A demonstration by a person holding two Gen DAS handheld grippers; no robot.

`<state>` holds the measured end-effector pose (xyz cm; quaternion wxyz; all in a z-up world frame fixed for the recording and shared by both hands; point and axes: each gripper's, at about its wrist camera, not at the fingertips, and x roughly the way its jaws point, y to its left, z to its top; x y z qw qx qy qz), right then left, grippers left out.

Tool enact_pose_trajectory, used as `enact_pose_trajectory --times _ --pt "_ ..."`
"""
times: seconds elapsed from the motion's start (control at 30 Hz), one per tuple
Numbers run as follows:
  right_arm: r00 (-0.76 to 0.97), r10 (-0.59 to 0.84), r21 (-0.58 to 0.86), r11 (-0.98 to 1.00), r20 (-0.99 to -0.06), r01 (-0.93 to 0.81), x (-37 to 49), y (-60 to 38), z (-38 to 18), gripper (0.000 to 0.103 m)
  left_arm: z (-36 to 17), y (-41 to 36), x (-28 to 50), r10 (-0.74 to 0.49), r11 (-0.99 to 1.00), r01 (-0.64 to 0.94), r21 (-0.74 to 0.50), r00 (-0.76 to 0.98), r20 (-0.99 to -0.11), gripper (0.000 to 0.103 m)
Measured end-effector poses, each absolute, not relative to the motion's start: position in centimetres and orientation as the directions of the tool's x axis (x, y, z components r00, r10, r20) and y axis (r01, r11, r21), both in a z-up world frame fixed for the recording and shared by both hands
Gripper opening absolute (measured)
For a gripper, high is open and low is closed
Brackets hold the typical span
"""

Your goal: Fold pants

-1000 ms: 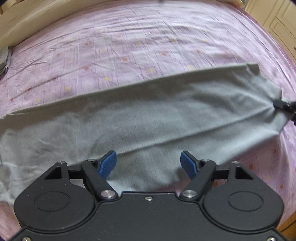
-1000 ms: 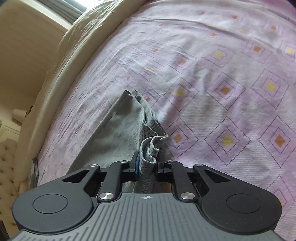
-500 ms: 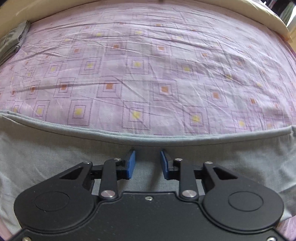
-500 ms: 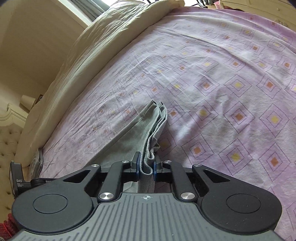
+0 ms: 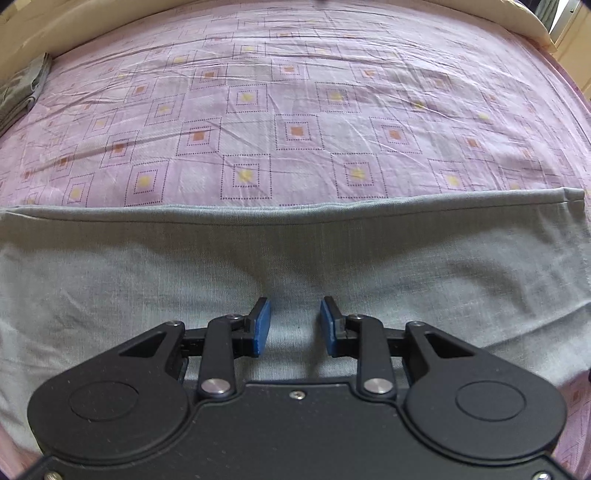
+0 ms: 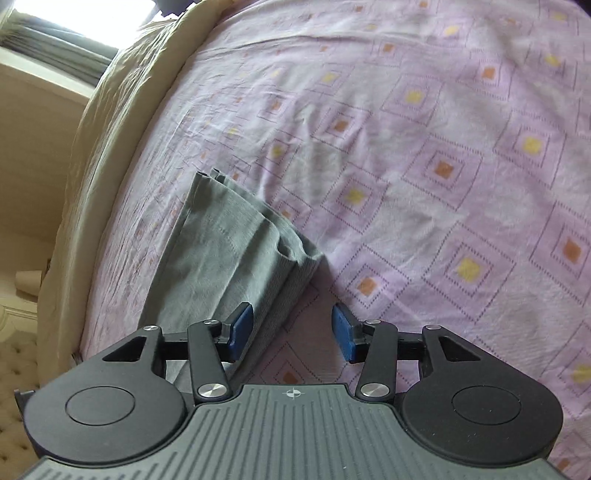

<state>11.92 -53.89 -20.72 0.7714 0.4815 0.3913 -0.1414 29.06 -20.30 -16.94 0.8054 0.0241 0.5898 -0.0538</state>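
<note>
Beside pants point(image 5: 258, 258), bedsheet point(image 5: 295, 110), folded cloth point(image 5: 22, 92); claws open.

Bed point(image 5: 295, 110) with lilac square-patterned sheet point(image 6: 443, 147) ahead of both tools. Cream bed edge point(image 6: 122, 110) left of right tool; bright window point(image 6: 92, 14) upper left.

Pants point(image 5: 295, 258) cropped at both sides

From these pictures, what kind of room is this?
Most likely a bedroom: the grey pants lie on a bed with a lilac patterned sheet, and a curtained window shows beyond.
</note>
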Motion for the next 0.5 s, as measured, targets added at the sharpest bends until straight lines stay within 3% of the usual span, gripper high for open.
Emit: enact_pose_trajectory --times 0.3,0.37,0.5 --pt "0.712 0.163 0.700 0.427 -0.683 0.573 16.5 -53.9 -21.5 0.044 -16.9 -19.7 23.5 -0.091 0.990 0.129 -0.061 0.248 -0.965 0.038" --pt "0.694 0.142 0.669 0.454 -0.706 0.588 16.6 -53.8 -21.0 0.013 -16.6 -19.8 22.3 -0.097 0.986 0.158 -0.061 0.238 -0.966 0.038" --pt "0.697 0.109 0.640 0.515 -0.708 0.570 16.2 -53.2 -19.3 0.011 -14.8 -19.4 22.7 -0.168 0.975 0.186 -0.124 0.244 -0.955 0.037"
